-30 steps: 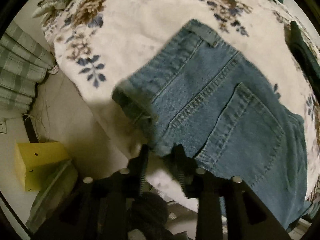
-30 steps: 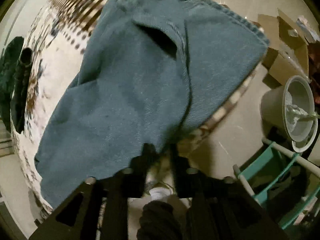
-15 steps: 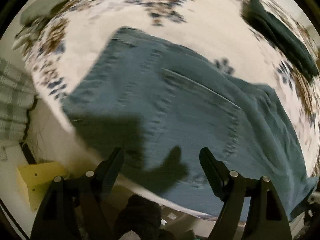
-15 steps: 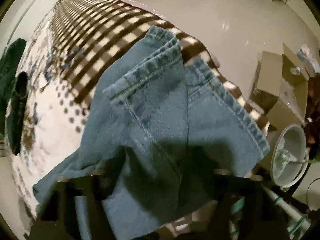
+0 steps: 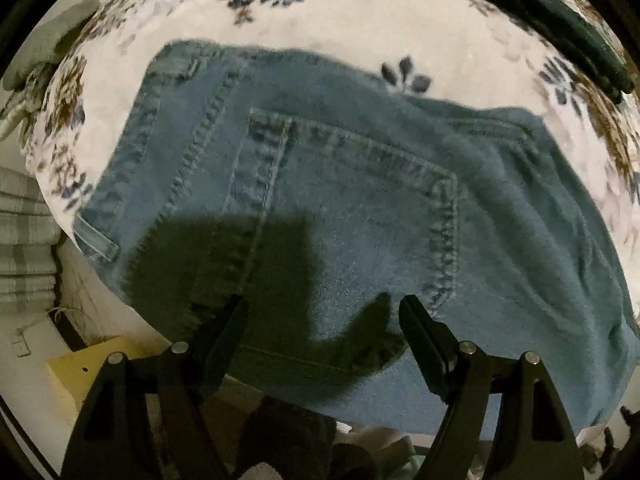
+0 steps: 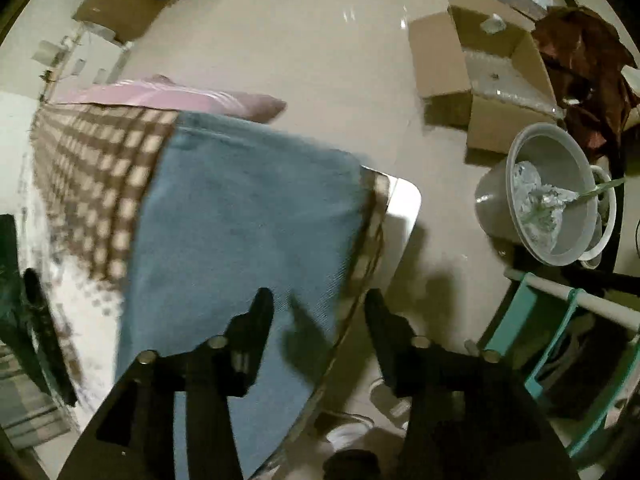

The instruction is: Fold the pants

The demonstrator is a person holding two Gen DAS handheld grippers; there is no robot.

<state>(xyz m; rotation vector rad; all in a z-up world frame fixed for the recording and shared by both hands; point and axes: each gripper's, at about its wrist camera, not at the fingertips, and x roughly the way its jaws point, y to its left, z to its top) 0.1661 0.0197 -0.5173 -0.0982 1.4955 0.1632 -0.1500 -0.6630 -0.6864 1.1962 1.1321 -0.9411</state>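
The blue denim pants (image 5: 340, 216) lie folded on the floral bedspread (image 5: 360, 20), back pocket facing up. My left gripper (image 5: 322, 320) is open and empty, hovering just above the near edge of the pants and casting a shadow on them. In the right wrist view the pants (image 6: 240, 232) lie flat over the brown checked blanket (image 6: 88, 168) near the bed corner. My right gripper (image 6: 318, 312) is open and empty above the pants' near edge.
A dark green garment (image 5: 552, 20) lies at the bed's far right. A yellow box (image 5: 80, 372) sits on the floor left. Beside the bed are a cardboard box (image 6: 480, 76), a grey bucket (image 6: 548, 196), a teal rack (image 6: 560, 340) and a pink pillow (image 6: 192, 96).
Both grippers were shut on the pants' edge a second ago. They opened, let the denim drop flat on the bed, and drew back a little.
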